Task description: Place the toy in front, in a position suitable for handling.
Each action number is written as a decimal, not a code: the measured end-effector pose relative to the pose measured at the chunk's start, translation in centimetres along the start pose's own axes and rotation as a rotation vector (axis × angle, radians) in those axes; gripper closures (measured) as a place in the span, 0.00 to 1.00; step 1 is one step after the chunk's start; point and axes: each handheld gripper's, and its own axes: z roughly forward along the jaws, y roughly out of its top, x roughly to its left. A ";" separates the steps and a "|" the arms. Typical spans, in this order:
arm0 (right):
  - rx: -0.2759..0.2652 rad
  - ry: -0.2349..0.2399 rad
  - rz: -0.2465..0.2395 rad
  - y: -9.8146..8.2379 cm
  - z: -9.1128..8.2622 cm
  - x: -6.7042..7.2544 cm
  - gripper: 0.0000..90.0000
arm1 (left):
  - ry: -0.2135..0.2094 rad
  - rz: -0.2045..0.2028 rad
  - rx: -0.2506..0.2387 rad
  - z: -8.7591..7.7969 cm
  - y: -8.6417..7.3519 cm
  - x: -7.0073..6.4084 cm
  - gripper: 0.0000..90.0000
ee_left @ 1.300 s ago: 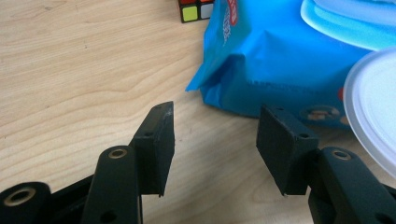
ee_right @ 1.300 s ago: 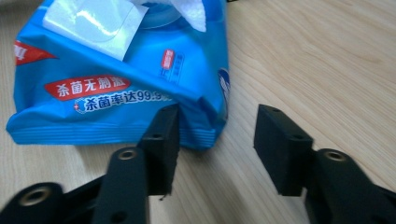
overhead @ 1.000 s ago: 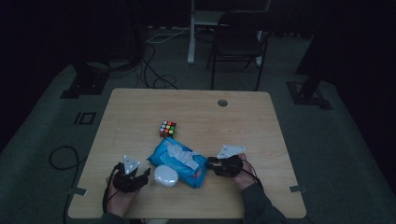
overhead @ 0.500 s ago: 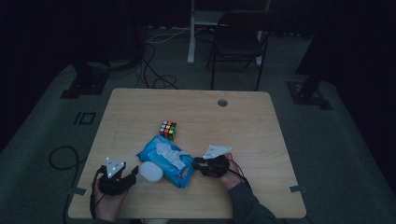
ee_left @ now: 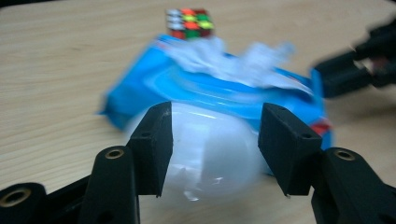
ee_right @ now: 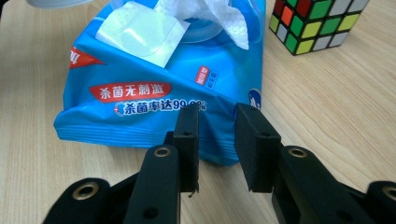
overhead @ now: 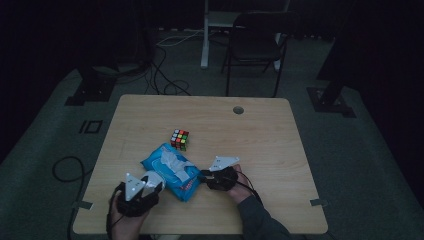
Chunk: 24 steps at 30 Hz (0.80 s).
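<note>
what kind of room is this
Probably a dim lab or recording room, not a home: a bare wooden table on grey carpet, loose cables trailing across the floor, a lone black chair, and dark equipment stands.

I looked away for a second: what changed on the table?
The wipes pack slid left and turned, its end pinched by the right gripper. The left gripper drew back toward the person, jaws around the white lid and just opening slightly. The cube stayed put.

High view: dim, underexposed, room edges lost in black. Gripper views: brighter, evenly lit, soft shadows. Motion blur across wipes pack (ee_left: 215, 88) in left gripper view; right gripper view sharp.
</note>
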 end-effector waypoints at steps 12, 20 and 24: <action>0.003 -0.026 0.020 0.3 0.4 0.2 0.79 | -0.015 0.052 -0.006 0.3 -1.1 -3.4 0.44; -0.003 -0.024 0.022 0.5 0.4 0.2 0.77 | 0.048 0.074 0.002 1.7 -1.4 -4.2 0.39; -0.020 -0.010 0.041 0.5 0.2 -0.4 0.67 | 0.119 0.091 0.022 2.8 -1.4 -4.3 0.38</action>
